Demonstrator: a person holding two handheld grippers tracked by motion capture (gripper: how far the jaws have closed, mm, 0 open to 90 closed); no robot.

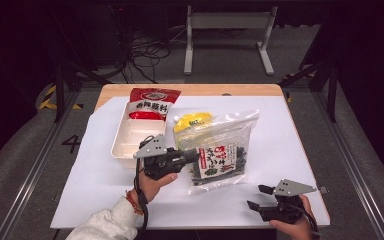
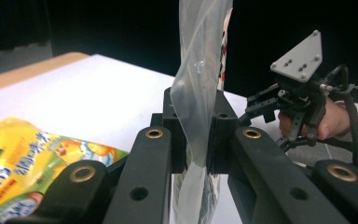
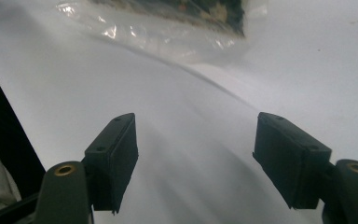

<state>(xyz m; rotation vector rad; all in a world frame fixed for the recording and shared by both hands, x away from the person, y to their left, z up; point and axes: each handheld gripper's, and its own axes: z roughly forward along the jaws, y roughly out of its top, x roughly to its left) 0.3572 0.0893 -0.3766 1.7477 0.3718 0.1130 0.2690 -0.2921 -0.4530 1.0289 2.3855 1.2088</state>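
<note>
- Left tool (image 1: 192, 156): jaws closed tight on the clear film of the seaweed bag (image 1: 220, 152); in the left gripper view the film (image 2: 200, 93) stands up between the two pads, pinched.
- Seaweed bag lies on the white tabletop (image 1: 280, 145), stretching away ahead of the left tool; its near edge is lifted in the grip.
- Yellow pouch (image 1: 192, 121) lies just beyond the left tool, partly under the bag.
- White tray (image 1: 130, 140) sits beside the left tool, a red packet (image 1: 152, 102) leaning at its far end.
- Right tool (image 1: 256, 196): jaws spread wide, empty, over bare tabletop; bag's corner (image 3: 168, 23) ahead, well apart from its pads.
</note>
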